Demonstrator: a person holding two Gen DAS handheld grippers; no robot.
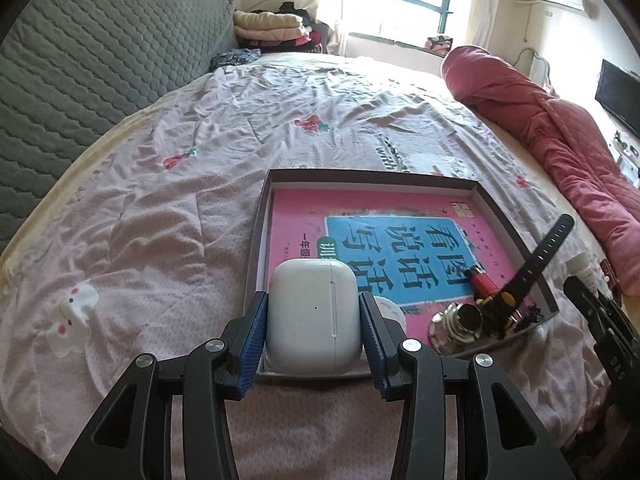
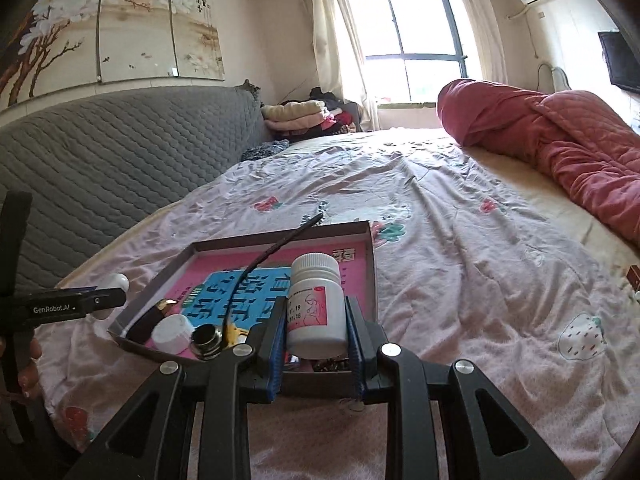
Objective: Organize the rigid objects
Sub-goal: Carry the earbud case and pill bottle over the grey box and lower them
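My left gripper (image 1: pixel 314 312) is shut on a white earbuds case (image 1: pixel 314 316), held over the near left corner of a shallow cardboard tray (image 1: pixel 508 220). The tray holds a pink and blue book (image 1: pixel 360 224), a red lighter (image 1: pixel 482 282), a metal fitting (image 1: pixel 464 320) and a black watch strap (image 1: pixel 544 248). My right gripper (image 2: pixel 316 320) is shut on a white pill bottle (image 2: pixel 316 304), held upright over the tray's near edge (image 2: pixel 320 384). In the right wrist view the tray also shows a white cap (image 2: pixel 172 334) and the metal fitting (image 2: pixel 208 340).
The tray lies on a pink printed bedsheet (image 1: pixel 180 200). A grey quilted headboard (image 2: pixel 100 152) runs along the left. A rolled red quilt (image 2: pixel 560 136) lies at the right. Folded clothes (image 2: pixel 296 118) are piled near the window.
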